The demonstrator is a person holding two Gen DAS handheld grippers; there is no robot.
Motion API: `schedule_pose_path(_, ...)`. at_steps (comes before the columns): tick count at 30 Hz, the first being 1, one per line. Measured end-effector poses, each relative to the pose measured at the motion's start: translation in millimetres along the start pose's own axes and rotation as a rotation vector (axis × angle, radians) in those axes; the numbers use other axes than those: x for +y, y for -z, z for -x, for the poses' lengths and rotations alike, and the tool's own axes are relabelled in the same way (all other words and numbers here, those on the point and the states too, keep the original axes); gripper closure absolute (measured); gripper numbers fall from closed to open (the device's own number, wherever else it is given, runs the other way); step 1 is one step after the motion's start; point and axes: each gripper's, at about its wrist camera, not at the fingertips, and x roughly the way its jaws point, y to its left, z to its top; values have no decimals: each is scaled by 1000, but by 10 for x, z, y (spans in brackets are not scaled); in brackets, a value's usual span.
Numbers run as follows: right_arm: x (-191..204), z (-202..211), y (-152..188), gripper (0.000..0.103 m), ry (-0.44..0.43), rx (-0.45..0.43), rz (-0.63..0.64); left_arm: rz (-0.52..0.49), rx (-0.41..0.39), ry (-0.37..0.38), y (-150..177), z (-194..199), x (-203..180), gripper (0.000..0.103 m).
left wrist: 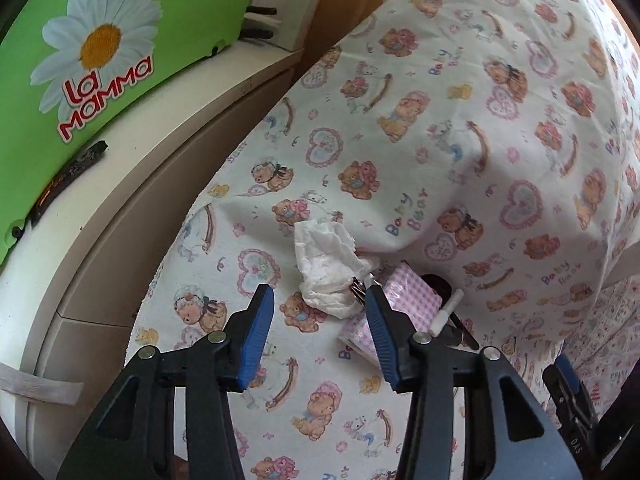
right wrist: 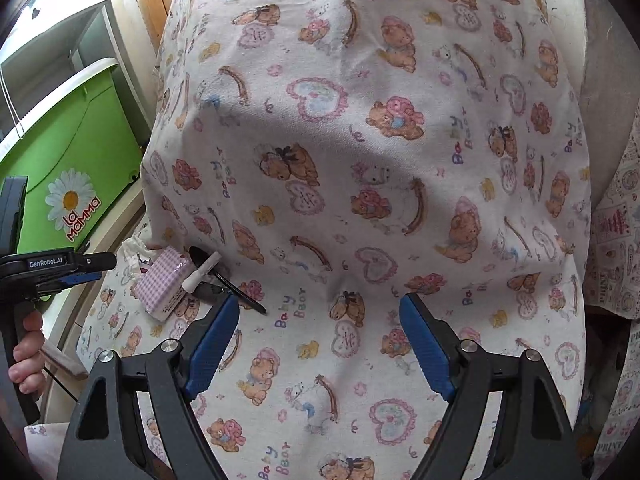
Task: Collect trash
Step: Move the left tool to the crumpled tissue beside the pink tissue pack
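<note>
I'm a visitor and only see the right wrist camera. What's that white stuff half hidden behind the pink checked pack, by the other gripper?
Observer: A crumpled white tissue, lying on the bear-print sheet right against the pink checked pack.
Operator: Has that gripper grabbed it?
Observer: Not yet. The left gripper is open. The tissue's lower edge sits between its fingertips, with a gap at one pad.
Operator: Anything else hidden from me?
Observer: A small ribbed metallic bit at the tissue's edge. I cannot tell what it is.
</note>
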Motion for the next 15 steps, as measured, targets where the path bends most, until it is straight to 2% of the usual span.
schedule_pose_path(3,1,-43,-6,19,4,9,-6,29,8,-1,-54,-105,59,60)
schedule_pose_path(6,4,-79,-2,19,7,17,-8,31,11,11,-88,-197,59,65)
schedule_pose_path(11,-12,-124,-6,19,16,23,-13,27,15,-21,-132,-324,38,72)
schedule_pose_path(14,-23,-165,0,19,16,29,-16,20,35,7,-151,-359,20,85)
schedule_pose_path(15,-27,-174,2,19,19,30,-16,12,39,10,-151,-364,7,95)
